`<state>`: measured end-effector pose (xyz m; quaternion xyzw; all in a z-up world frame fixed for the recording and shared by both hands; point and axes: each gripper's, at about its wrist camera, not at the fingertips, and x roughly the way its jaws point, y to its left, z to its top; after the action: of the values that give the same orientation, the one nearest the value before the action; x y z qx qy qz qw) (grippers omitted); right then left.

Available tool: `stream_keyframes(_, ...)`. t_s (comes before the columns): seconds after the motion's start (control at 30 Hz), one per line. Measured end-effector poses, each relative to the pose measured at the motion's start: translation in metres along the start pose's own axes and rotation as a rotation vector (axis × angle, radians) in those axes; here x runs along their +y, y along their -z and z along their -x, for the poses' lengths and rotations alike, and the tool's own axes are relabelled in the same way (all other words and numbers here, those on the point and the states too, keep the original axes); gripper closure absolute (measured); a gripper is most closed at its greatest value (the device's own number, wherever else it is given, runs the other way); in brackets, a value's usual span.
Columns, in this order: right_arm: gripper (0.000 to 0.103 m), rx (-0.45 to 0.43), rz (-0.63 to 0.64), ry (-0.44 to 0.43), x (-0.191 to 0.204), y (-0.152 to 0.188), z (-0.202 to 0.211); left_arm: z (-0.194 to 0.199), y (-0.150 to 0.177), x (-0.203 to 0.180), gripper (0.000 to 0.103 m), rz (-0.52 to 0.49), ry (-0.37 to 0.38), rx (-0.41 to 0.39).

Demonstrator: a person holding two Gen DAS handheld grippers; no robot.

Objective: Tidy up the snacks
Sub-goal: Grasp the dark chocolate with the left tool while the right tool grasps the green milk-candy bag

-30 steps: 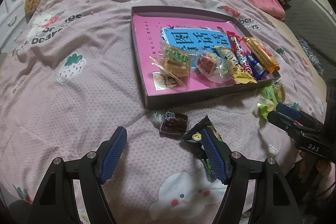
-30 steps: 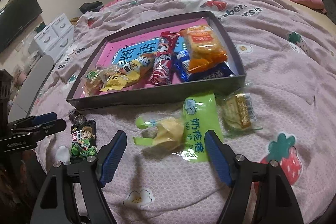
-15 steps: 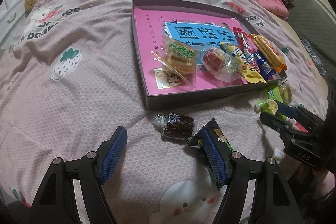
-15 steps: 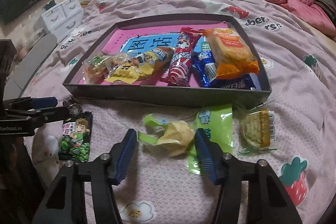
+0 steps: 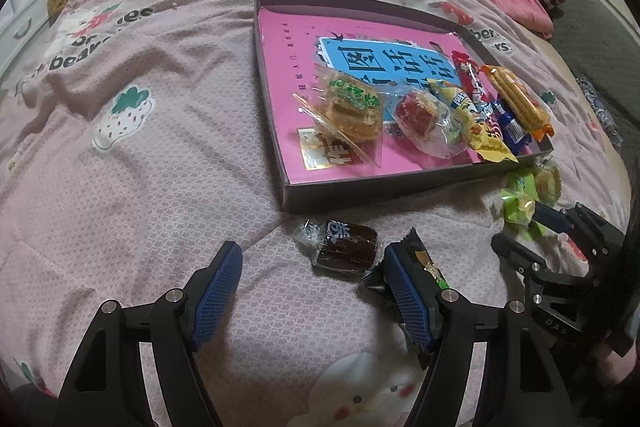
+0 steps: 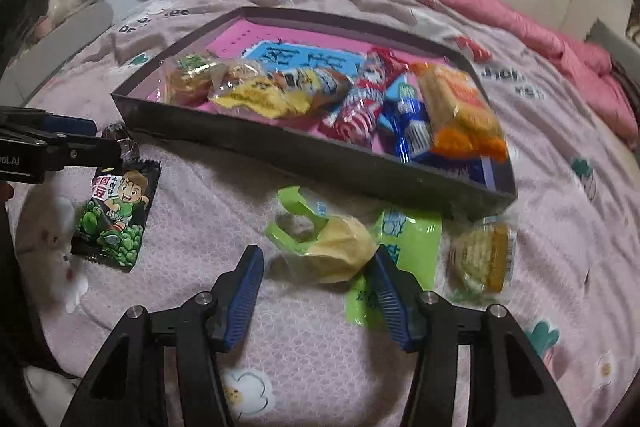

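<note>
A shallow dark cardboard tray with a pink printed lining lies on the pink strawberry-print quilt, holding wrapped snacks along its near side. Just in front of the tray's near wall lie a dark brown cake in clear wrap and a black bean packet with a cartoon boy. The left gripper hangs wide open and empty before them, its right finger covering much of the packet. The right wrist view alone shows the packet's face, and the right gripper open, empty, flanking a yellow candy in green wrap, beside a flat green sachet and a clear-wrapped biscuit.
</note>
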<state>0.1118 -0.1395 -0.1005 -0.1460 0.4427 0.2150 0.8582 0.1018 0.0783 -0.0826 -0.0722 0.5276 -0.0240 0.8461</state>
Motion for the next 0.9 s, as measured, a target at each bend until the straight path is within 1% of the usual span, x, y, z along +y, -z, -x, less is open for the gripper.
stream_keyframes(0.07, 0.057, -0.009, -0.006, 0.000, -0.005, -0.002, -0.002, -0.002, -0.001, -0.001, 0.028, -0.001, -0.001, 0.002)
stream_keyframes(0.13, 0.060, -0.016, -0.010, -0.006, -0.009, -0.004, -0.002, -0.005, -0.002, -0.002, 0.028, -0.002, -0.002, 0.003)
stream_keyframes(0.37, 0.062, -0.028, -0.044, -0.040, -0.016, -0.006, 0.000, -0.010, -0.004, -0.005, 0.028, 0.012, 0.006, -0.003)
stream_keyframes(0.4, 0.063, -0.030, -0.057, -0.051, -0.019, -0.006, 0.001, -0.011, -0.005, -0.004, 0.031, 0.017, 0.006, -0.002)
stream_keyframes(0.43, 0.063, -0.032, -0.069, -0.061, -0.021, -0.007, 0.002, -0.012, -0.005, -0.004, 0.038, 0.022, 0.002, -0.003)
stream_keyframes(0.47, 0.063, -0.038, -0.087, -0.077, -0.024, -0.007, 0.004, -0.012, -0.006, -0.003, 0.039, 0.025, 0.000, -0.004)
stream_keyframes(0.5, 0.063, -0.045, -0.096, -0.086, -0.026, -0.008, 0.005, -0.012, -0.006, -0.002, 0.043, 0.029, 0.004, -0.006)
stream_keyframes(0.53, 0.063, -0.051, -0.106, -0.095, -0.028, -0.008, 0.007, -0.011, -0.007, -0.002, 0.051, 0.031, 0.010, -0.011)
stream_keyframes(0.6, 0.063, -0.066, -0.121, -0.111, -0.031, -0.009, 0.011, -0.011, -0.007, -0.004, 0.062, 0.020, 0.013, -0.011)
stream_keyframes(0.7, 0.063, -0.079, -0.131, -0.132, -0.032, -0.010, 0.015, -0.010, -0.006, -0.007, 0.064, 0.004, 0.016, -0.009)
stream_keyframes(0.9, 0.063, -0.102, -0.128, -0.164, -0.029, -0.010, 0.025, -0.004, -0.004, -0.005, 0.065, 0.005, 0.036, -0.014)
